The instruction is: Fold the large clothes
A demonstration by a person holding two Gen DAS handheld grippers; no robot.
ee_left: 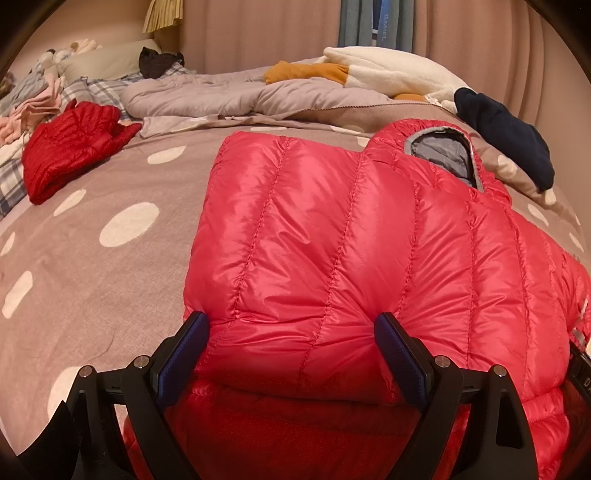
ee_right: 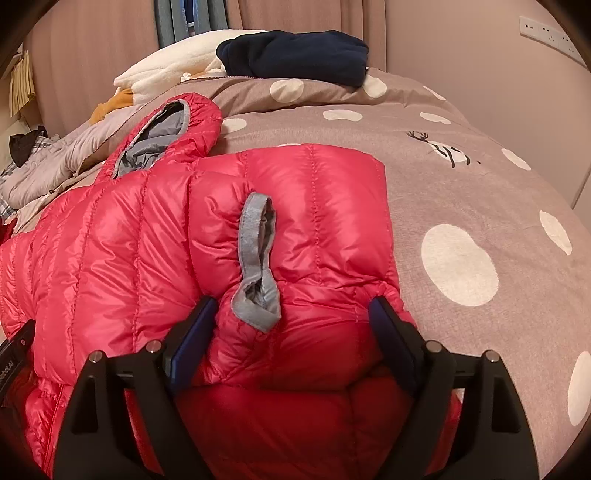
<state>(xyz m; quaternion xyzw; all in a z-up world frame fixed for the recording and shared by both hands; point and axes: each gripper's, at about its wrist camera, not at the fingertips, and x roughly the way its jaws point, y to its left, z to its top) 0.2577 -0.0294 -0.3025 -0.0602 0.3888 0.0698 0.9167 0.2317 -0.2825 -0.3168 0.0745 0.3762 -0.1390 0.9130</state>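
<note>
Both wrist views close above jacket [ee_left: 332, 240]

Polka-dot duvet [ee_left: 92, 258], navy garment [ee_right: 295, 55], wall sockets [ee_right: 546, 35]

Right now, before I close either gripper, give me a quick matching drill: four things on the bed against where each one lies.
Things:
1. pink puffer jacket
2. red jacket
3. navy garment
4. grey cuff

Places:
A. crumpled at the far left of the bed, left wrist view
B. at the far edge of the dotted duvet, by the curtain
C. folded, right in front of both grippers
D. on top of the folded jacket, just ahead of the right gripper

Pairs: 1-C, 2-A, 3-B, 4-D
</note>
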